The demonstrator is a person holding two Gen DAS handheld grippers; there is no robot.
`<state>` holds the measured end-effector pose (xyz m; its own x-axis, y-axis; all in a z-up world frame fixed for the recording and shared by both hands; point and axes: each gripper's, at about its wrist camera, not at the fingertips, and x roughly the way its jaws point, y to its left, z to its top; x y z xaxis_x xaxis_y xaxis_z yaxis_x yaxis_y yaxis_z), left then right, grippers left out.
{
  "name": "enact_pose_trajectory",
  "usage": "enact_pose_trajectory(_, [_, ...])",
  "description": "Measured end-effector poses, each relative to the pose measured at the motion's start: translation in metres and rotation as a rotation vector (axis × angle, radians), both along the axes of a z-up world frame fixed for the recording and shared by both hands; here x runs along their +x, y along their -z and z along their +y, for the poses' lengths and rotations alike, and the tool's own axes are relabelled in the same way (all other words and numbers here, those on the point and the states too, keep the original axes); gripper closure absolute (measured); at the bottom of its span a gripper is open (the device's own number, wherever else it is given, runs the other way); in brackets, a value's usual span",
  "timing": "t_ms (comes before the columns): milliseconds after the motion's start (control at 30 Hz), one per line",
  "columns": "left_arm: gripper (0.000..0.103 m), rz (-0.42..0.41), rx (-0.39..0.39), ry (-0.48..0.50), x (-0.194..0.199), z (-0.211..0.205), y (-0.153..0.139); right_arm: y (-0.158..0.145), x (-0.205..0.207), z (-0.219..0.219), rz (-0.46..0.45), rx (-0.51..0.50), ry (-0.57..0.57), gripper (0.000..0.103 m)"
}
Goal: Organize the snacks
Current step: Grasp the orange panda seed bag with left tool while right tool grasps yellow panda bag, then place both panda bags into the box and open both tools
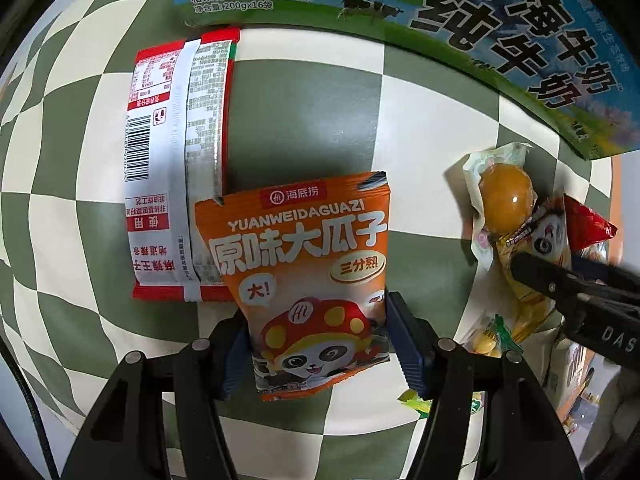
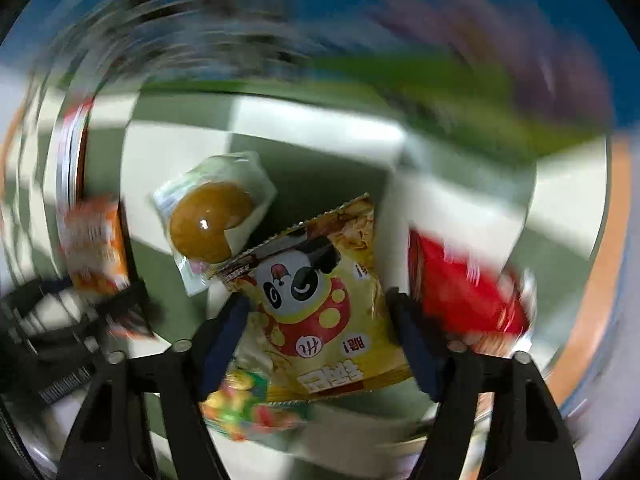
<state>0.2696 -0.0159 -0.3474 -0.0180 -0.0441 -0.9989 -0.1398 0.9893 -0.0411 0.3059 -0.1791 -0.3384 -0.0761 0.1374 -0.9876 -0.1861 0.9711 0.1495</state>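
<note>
My left gripper point(image 1: 316, 320) is shut on an orange sunflower-seed packet point(image 1: 304, 264) over the green-and-white checkered cloth point(image 1: 304, 108); the packet's top corner overlaps a red-and-white snack packet point(image 1: 180, 160) lying face down. My right gripper point(image 2: 316, 316) is shut on a yellow panda snack packet point(image 2: 320, 304); it also shows at the right of the left wrist view point(image 1: 532, 248). A sealed braised egg point(image 2: 212, 228) lies just beyond it, also seen from the left point(image 1: 506, 196). The right wrist view is motion-blurred.
A large green-and-blue milk carton box point(image 1: 480, 20) stands along the far edge. A red packet point(image 2: 464, 284) lies right of the yellow one. A colourful candy bag point(image 2: 248, 408) lies under my right gripper. The orange table edge point(image 2: 608, 260) shows at right.
</note>
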Motion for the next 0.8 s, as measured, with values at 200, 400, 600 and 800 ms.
enact_pose_trajectory(200, [0.04,0.008,0.002,0.004,0.007,0.004,0.012,0.011,-0.022,-0.027,0.13,0.181,0.299,0.023])
enact_pose_trajectory(400, [0.044,-0.014,0.017,0.01,0.003,0.008,0.01,0.012,-0.026,-0.01,0.057,0.072,0.202,0.018])
enact_pose_trajectory(600, [0.047,-0.029,0.005,0.023,-0.007,0.003,-0.014,0.004,-0.031,-0.002,-0.001,0.032,0.208,0.042])
enact_pose_trajectory(800, [0.047,-0.092,-0.032,0.055,-0.021,-0.008,-0.06,-0.029,-0.058,-0.016,-0.062,0.102,0.231,0.043])
